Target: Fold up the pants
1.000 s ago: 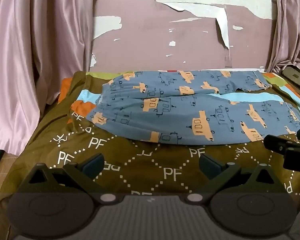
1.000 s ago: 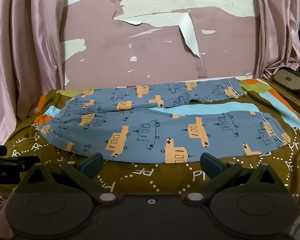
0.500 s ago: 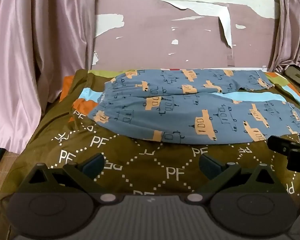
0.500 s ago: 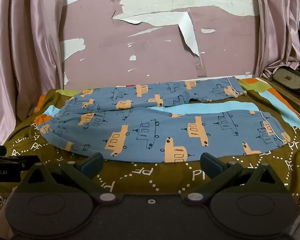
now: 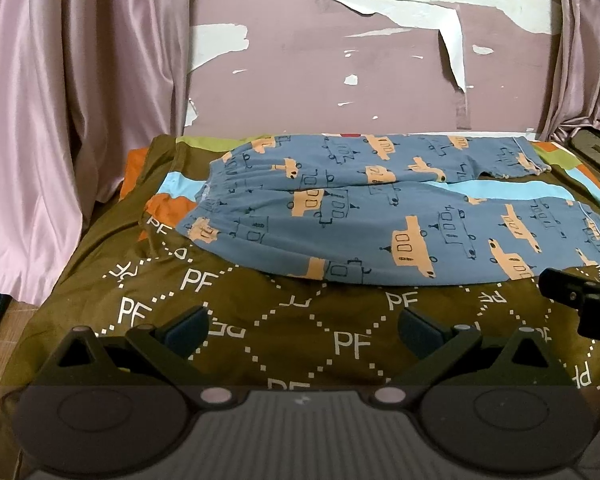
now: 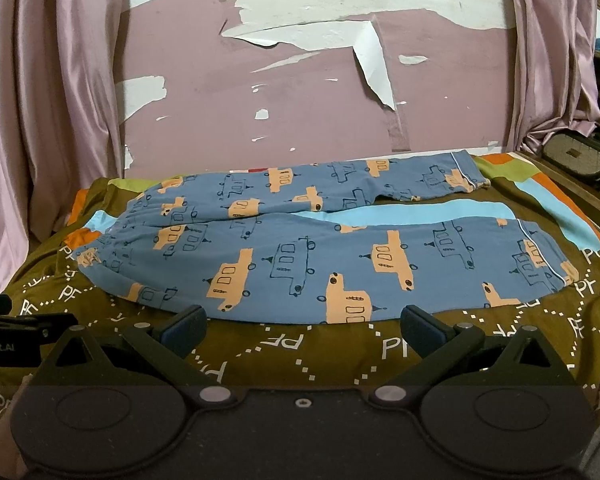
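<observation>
Both tools, left tool [image 5: 302, 324] and right tool [image 6: 302, 322], stay spread and empty; your view has crept nearer the unfolded pants [image 6: 300, 248] on the bed [image 6: 300, 352].

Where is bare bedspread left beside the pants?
Bare bedspread runs along the pants' near edge, where both open tools, left and right, hover. A light-blue strip lies between the legs. The wall side is crowded.

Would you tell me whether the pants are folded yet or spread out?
Spread out: the pants lie flat on the bedspread, both legs apart.
</observation>
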The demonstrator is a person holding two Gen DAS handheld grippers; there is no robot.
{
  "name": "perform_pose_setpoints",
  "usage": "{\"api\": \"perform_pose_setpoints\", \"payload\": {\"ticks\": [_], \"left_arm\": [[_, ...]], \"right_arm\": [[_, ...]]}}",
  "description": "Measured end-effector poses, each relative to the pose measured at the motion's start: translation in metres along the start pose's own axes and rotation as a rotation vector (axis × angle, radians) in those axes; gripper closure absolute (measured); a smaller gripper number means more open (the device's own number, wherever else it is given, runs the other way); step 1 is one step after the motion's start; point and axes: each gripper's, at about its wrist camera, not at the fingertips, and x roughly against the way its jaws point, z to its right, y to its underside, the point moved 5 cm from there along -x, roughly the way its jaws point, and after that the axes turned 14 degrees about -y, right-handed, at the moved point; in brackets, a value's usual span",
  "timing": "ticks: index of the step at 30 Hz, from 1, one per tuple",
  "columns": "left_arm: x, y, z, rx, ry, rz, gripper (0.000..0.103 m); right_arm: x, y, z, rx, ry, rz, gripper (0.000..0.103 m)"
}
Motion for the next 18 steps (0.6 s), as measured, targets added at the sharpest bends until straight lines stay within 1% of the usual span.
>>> {"api": "perform_pose_setpoints", "payload": {"ticks": [18], "left_arm": [[-0.0023, 0.0017, -0.0031, 0.003, -0.005, -0.011, 0.0]], "right_arm": [[-0.0013, 0.0001, 0.0004, -0.002, 0.0, -0.003, 0.0]]}}
